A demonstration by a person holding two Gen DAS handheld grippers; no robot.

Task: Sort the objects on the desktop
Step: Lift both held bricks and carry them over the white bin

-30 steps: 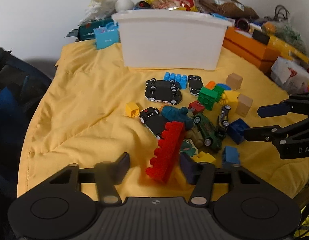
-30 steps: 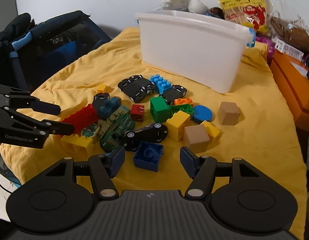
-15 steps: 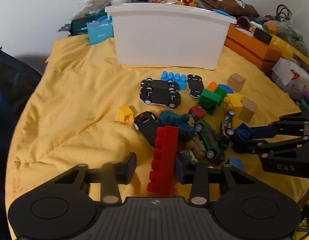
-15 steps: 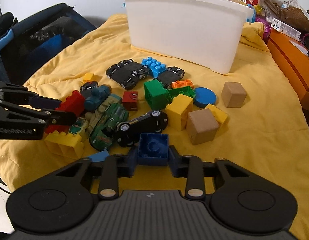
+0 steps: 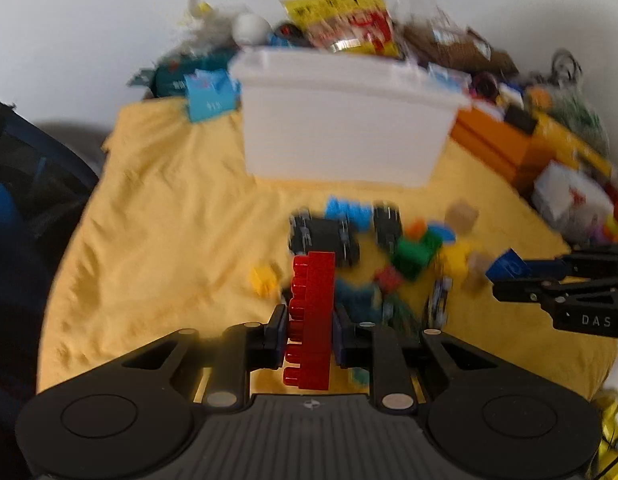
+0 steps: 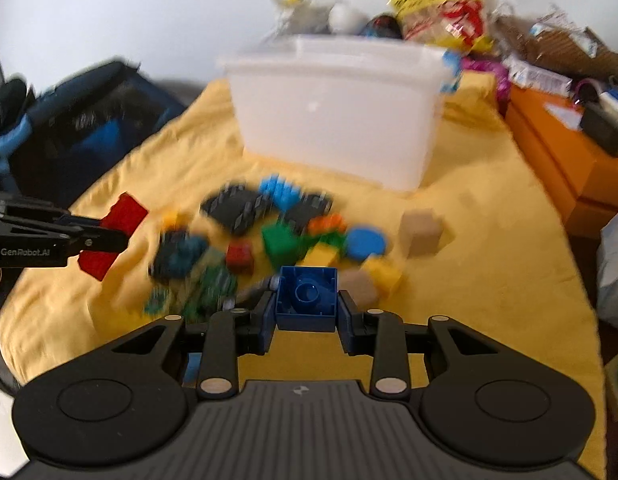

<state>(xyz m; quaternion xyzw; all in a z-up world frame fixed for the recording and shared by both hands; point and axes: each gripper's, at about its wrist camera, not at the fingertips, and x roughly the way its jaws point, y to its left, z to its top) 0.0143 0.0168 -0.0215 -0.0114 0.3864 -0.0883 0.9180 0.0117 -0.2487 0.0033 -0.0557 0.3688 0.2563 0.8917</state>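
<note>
The left tool [image 5: 309,332] is clenched on a long red brick [image 5: 311,320], and the right tool [image 6: 307,312] grips a blue brick [image 6: 307,296]; both are lifted above the yellow cloth [image 5: 169,220]. Sorting looks barely begun: most toy cars and blocks [image 6: 277,236] lie loose, near the white bin [image 6: 333,108] at the far side.

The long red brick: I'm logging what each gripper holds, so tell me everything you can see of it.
The long red brick is a glossy plastic building block with a single row of round studs along its left side. It stands lengthwise between the fingers of the left gripper, which is shut on its lower half and lifts it clear of the yellow cloth. From the right wrist view it shows as a red slab either side of the fingers.
</note>
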